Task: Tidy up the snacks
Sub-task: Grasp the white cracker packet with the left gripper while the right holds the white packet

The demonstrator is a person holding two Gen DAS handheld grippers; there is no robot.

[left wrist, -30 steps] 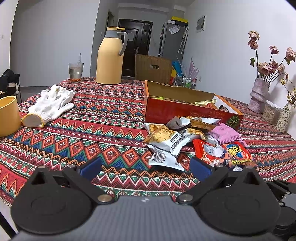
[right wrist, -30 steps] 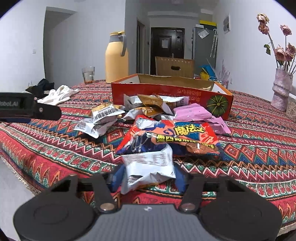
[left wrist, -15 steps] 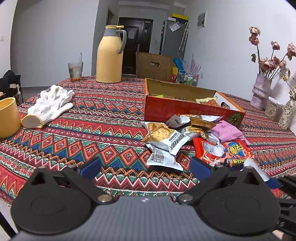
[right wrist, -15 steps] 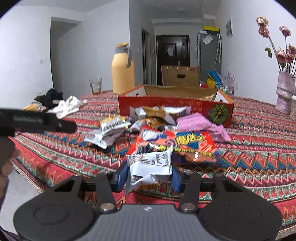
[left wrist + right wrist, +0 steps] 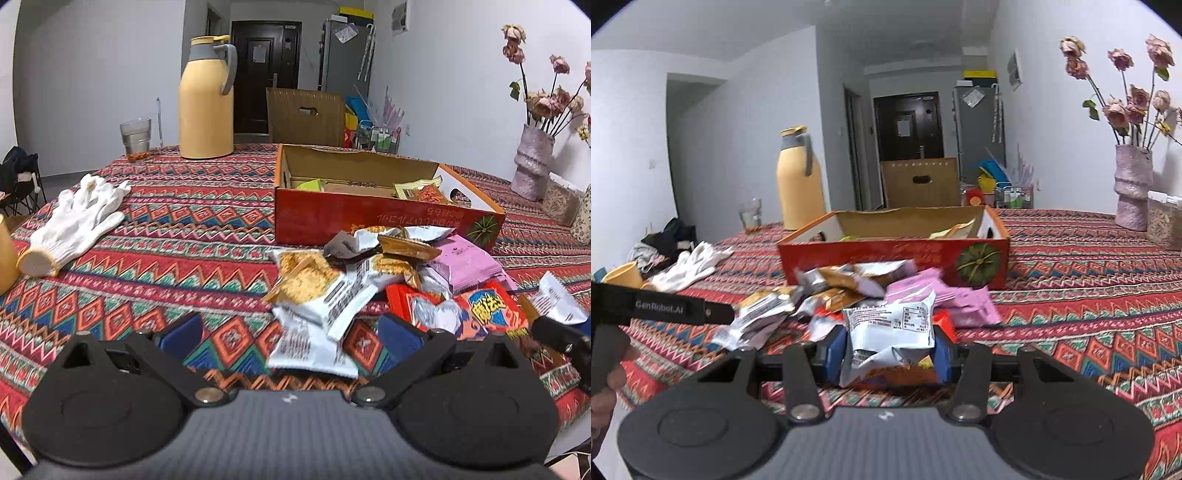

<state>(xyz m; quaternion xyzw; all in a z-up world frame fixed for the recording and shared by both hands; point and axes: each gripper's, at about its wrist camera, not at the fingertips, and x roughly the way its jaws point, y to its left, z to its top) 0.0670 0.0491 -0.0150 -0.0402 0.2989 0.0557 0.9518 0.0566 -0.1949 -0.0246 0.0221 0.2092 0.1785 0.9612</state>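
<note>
**A:** Start on your left. The left tongs (image 5: pixel 290 332) stand wide open with nothing between them, low over the tablecloth (image 5: pixel 166 266), and a white packet (image 5: pixel 314 345) lies on the cloth just ahead of the gap. Leave that one for now.

**B:** And the right?

**A:** Your right tongs (image 5: pixel 888 349) are clamped on a silver packet (image 5: pixel 890 332), both blue pads pressing its sides, above the near edge of the snack pile (image 5: pixel 849 291). The red box (image 5: pixel 894 260) sits just behind the pile, top open, a few packets already inside.

**B:** So carry it straight over?

**A:** I'd say yes: lift clear of the pile, cross the box's near wall, then let go over the bare cardboard floor. The bag looks puffy, so don't squeeze harder.
</note>
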